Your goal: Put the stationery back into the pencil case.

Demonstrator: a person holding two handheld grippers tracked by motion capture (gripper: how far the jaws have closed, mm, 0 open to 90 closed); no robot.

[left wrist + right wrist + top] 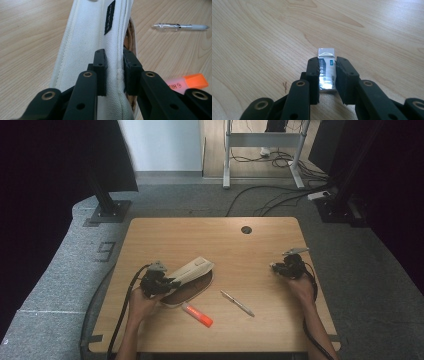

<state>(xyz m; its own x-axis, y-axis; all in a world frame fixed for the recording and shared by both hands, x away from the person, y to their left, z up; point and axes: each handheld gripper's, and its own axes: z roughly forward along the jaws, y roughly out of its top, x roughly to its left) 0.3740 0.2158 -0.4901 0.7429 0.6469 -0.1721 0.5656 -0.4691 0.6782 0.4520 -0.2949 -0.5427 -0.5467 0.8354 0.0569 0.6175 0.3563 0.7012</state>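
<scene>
The cream canvas pencil case with a tan lining (192, 272) lies on the light wooden table (210, 232), its long axis running diagonally from the near left toward the far right, its open side facing the person. The left gripper (159, 284) is clenched on the case's near-left end, the pads pinching the upper canvas flap by its seam (a small black label sits farther along it). Well to the right of the case, the right gripper (281, 267) has its jaws around a small white eraser in a blue-and-white sleeve (326, 71), long axis in line with the jaws, lying on the table. A clear ballpoint pen (237, 303) and an orange highlighter (197, 314) lie just near-right of the case. Grey carpet and cables surround the table.
</scene>
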